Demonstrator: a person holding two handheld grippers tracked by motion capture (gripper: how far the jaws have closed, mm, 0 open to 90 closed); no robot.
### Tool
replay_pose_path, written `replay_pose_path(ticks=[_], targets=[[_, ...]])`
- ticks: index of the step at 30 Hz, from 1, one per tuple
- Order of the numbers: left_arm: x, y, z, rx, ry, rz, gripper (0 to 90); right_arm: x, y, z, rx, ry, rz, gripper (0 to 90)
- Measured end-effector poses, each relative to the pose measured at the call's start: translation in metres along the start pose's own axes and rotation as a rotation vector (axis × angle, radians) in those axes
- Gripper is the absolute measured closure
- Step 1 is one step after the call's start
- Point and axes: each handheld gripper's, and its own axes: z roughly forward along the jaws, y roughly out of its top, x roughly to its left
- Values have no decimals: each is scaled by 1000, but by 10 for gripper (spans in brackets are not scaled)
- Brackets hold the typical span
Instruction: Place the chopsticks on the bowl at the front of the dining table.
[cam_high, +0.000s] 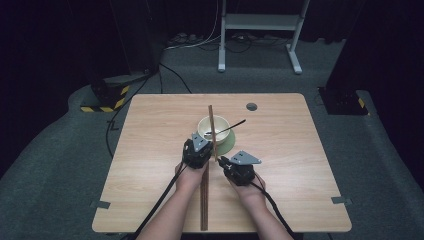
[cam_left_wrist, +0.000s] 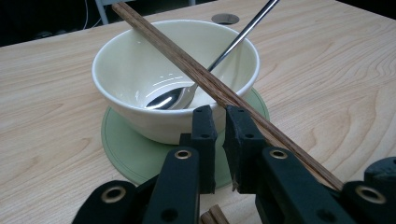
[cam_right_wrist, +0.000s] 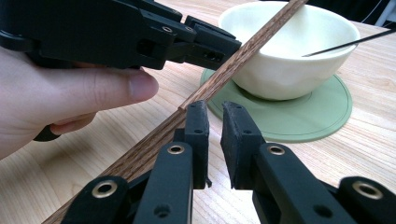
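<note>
Evenly lit table (cam_high: 280, 165) amid dark surroundings; glare inside bowl (cam_left_wrist: 140, 70); near fingers (cam_right_wrist: 196, 140) slightly soft.

Cream bowl (cam_left_wrist: 140, 84) on pale green coaster (cam_left_wrist: 126, 149); brown streaked chopsticks (cam_left_wrist: 210, 79); silver spoon (cam_left_wrist: 187, 93); light wood-grain desk (cam_left_wrist: 46, 93).

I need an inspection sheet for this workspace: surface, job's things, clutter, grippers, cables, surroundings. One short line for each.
Surface: wooden table, with a round hole near the far edge.
Job's things: bowl on green coaster; spoon in bowl; one chopstick across the rim, more flat on table.
Clutter: nothing seen.
Grippers: left gripper and right gripper both slightly open, empty.
Cables: black cable trails from each gripper.
Surroundings: grey carpet, white frame.
</note>
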Motion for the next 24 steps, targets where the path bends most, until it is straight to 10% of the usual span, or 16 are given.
replay_pose_path(ticks=[24], targets=[[1,1,0,-1,-4,9,826,4,1,4,3,8,-5,808]])
